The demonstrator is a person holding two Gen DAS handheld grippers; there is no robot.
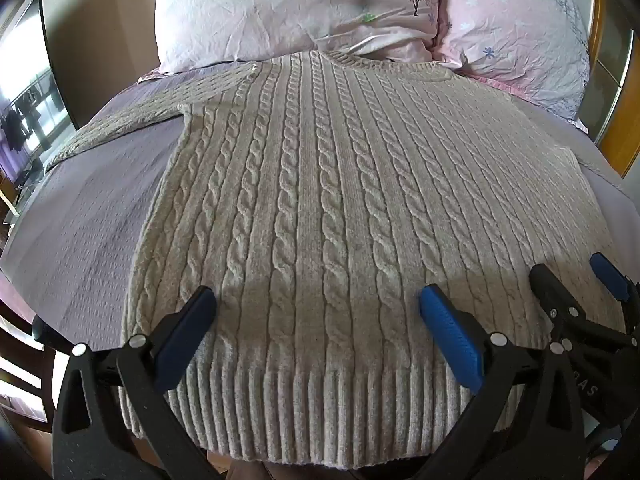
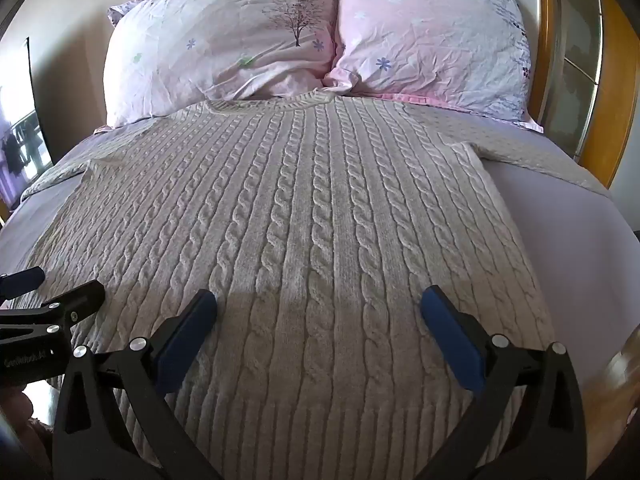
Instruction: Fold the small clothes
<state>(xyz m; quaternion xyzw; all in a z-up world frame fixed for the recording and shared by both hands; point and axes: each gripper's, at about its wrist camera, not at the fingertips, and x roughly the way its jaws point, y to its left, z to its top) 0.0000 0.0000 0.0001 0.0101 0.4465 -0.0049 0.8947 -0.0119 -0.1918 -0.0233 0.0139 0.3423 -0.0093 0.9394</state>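
Note:
A cream cable-knit sweater (image 1: pixel 320 208) lies flat on the bed, its neck towards the pillows and its ribbed hem (image 1: pixel 304 412) nearest me; it also shows in the right wrist view (image 2: pixel 312 220). One sleeve (image 1: pixel 120 120) stretches out left, the other (image 2: pixel 532 148) right. My left gripper (image 1: pixel 318 300) is open, just above the sweater's lower left part. My right gripper (image 2: pixel 318 304) is open above the lower right part. Each gripper shows in the other's view: the right one (image 1: pixel 568 280) and the left one (image 2: pixel 56 284).
The sweater lies on a lilac bedsheet (image 1: pixel 80 208). Two pink floral pillows (image 2: pixel 224 36) (image 2: pixel 432 36) stand at the head of the bed. A wooden headboard (image 2: pixel 608 80) is on the right. A window (image 1: pixel 28 92) is on the left.

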